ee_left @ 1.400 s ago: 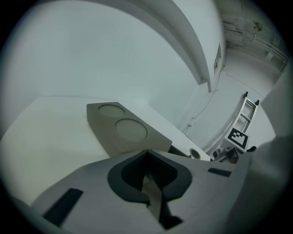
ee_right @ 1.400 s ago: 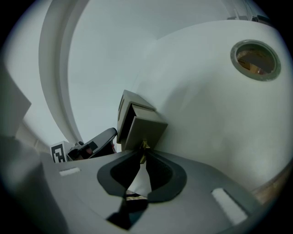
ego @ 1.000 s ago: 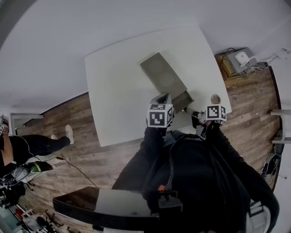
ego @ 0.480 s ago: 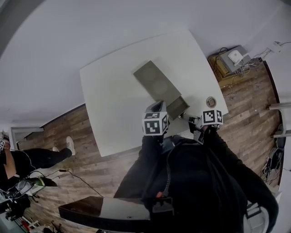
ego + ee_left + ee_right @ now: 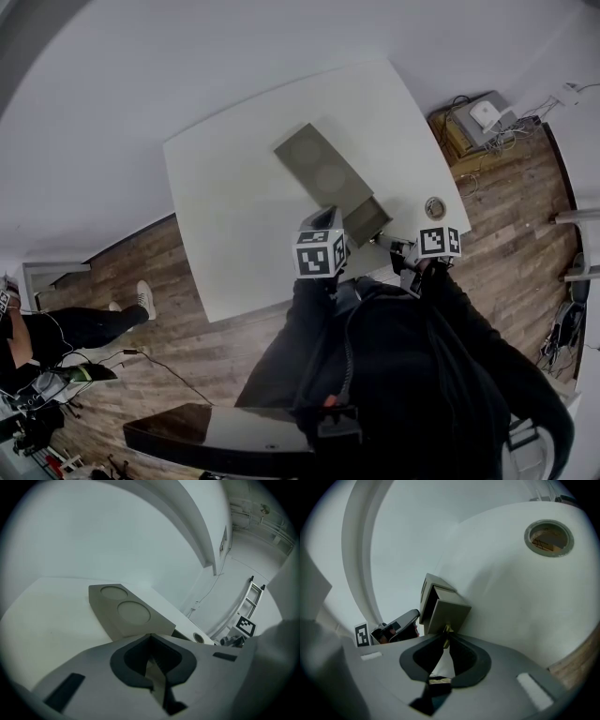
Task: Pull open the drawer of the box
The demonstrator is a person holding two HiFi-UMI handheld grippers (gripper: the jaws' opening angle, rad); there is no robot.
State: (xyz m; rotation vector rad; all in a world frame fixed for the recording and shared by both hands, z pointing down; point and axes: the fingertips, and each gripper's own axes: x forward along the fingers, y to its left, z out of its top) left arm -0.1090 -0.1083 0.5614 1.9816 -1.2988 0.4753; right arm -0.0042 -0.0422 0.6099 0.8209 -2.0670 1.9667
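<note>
A white table [image 5: 234, 216] carries a long grey box [image 5: 323, 173], lying aslant near the person's edge. Its top shows two shallow round recesses. At the near end the drawer [image 5: 367, 221] stands partly out, a plain grey front of the same colour. The left gripper [image 5: 151, 641] sits at that near end of the box with its jaws together on nothing, probably to brace the box against the pull; contact cannot be confirmed. The right gripper [image 5: 446, 641] faces the drawer front, its jaws pinched on the small brass knob [image 5: 447, 629], the only grip the drawer offers.
</note>
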